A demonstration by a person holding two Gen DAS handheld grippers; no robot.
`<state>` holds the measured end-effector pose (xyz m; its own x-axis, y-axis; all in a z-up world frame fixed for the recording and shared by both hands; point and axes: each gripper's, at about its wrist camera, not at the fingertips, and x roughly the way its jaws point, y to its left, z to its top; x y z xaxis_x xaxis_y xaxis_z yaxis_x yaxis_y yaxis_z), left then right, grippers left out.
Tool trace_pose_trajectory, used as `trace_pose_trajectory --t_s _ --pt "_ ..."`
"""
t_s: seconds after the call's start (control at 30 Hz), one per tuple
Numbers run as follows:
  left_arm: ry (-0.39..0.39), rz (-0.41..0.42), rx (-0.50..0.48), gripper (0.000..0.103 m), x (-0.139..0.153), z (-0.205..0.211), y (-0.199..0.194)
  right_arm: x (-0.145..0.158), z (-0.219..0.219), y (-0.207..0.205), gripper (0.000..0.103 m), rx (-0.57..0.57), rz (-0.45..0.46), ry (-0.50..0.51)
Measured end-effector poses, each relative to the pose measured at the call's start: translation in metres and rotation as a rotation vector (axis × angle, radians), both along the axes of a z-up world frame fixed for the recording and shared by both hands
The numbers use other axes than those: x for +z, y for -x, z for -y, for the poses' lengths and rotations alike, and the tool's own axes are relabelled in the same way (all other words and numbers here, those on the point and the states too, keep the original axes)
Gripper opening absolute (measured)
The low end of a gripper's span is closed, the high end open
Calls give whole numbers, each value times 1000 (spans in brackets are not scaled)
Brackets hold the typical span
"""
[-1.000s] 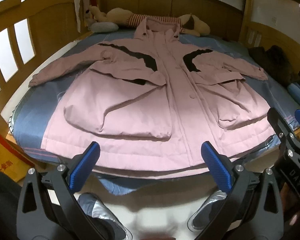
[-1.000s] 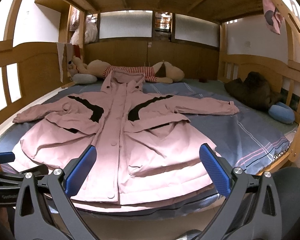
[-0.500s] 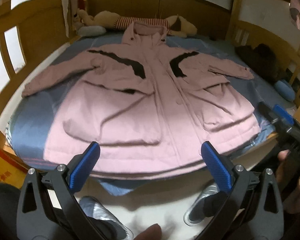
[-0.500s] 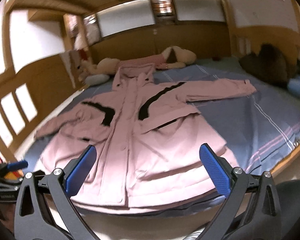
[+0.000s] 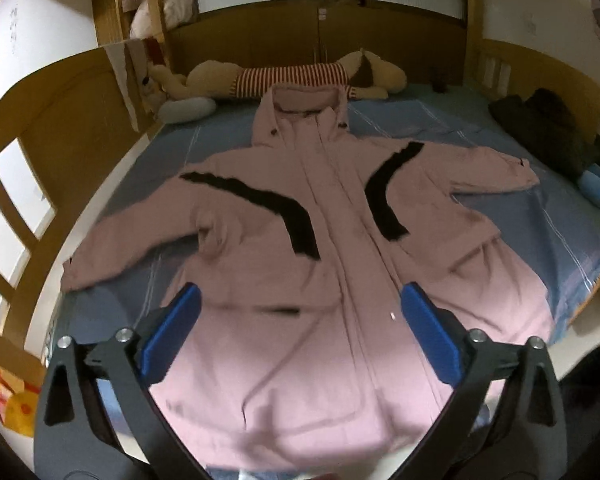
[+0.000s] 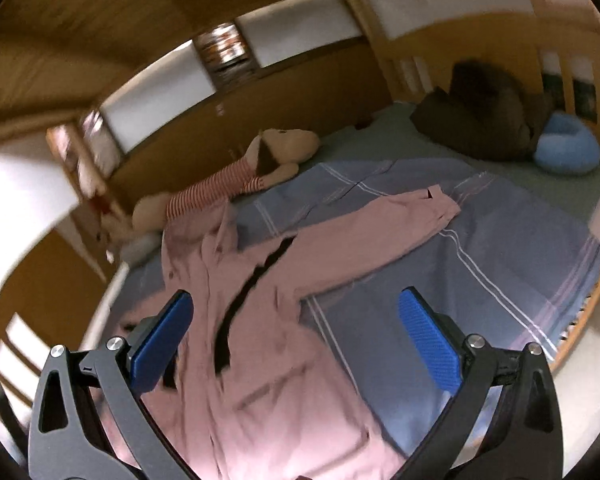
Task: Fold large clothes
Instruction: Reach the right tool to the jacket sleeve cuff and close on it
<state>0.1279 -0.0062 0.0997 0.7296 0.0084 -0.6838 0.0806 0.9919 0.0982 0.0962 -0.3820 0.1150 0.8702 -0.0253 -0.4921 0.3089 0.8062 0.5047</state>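
Observation:
A large pink coat (image 5: 332, 264) with black chest stripes lies flat and face up on the blue bedsheet (image 5: 548, 216), both sleeves spread outward and the hood toward the headboard. My left gripper (image 5: 296, 336) hovers open above the coat's lower front, nothing between its blue pads. In the right wrist view the coat (image 6: 260, 320) runs from lower left up to its right sleeve (image 6: 388, 232), which stretches out across the sheet. My right gripper (image 6: 296, 340) is open above the coat's right side and the bare sheet beside it, and that view is tilted and blurred.
A long plush dog in a striped shirt (image 5: 296, 76) lies along the headboard. A dark bundle of clothes (image 6: 484, 120) and a light blue cushion (image 6: 566, 148) sit at the bed's right side. Wooden rails (image 5: 24, 184) enclose the bed on the left. A yellow box (image 5: 8, 396) stands on the floor.
Both grippers have moved forward from the foot of the bed over the coat. The right gripper has swung and tilted toward the right sleeve. Both stay open.

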Motion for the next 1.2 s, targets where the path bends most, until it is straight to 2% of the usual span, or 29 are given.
trace_pose_trajectory --t_s 0.1,0.17,0.2,0.3,0.37,0.5,0.6,0.67,0.7,0.77,0.87,1.0,1.1,1.2 --pt "62 -41 31 101 -13 -11 -22 -14 46 -31 102 -47 5 -161" --pt "111 -74 47 101 -28 -18 -28 -36 80 -54 102 -70 11 -306" --pt "122 -91 56 101 -35 -20 -30 -56 99 -63 102 -89 15 -406" --pt "145 -129 59 101 -50 -22 -34 -106 133 -79 102 -122 47 -617" --pt "146 -120 46 101 -53 -21 -35 -129 145 -91 102 -119 38 -677" --pt "153 -134 39 101 -64 -20 -41 -160 158 -105 102 -154 14 -698" --pt "213 -151 63 101 -71 -24 -47 -187 166 -116 102 -187 9 -754" --pt "236 -179 63 101 -75 -24 -51 -197 172 -128 102 -192 14 -750" --pt "233 -191 53 101 -76 -22 -53 -201 174 -134 102 -200 5 -740" --pt "167 -168 22 101 -73 -15 -56 -208 177 -143 102 -220 -9 -747" --pt "97 -90 4 101 -65 -10 -56 -216 181 -155 102 -268 -39 -729" --pt "121 -131 -18 101 -68 -14 -66 -229 188 -170 102 -307 -90 -677" --pt "114 -142 -21 101 -70 -16 -71 -243 194 -179 102 -333 -102 -704" --pt "142 -154 -1 101 -73 -19 -77 -246 196 -188 102 -341 -88 -715"
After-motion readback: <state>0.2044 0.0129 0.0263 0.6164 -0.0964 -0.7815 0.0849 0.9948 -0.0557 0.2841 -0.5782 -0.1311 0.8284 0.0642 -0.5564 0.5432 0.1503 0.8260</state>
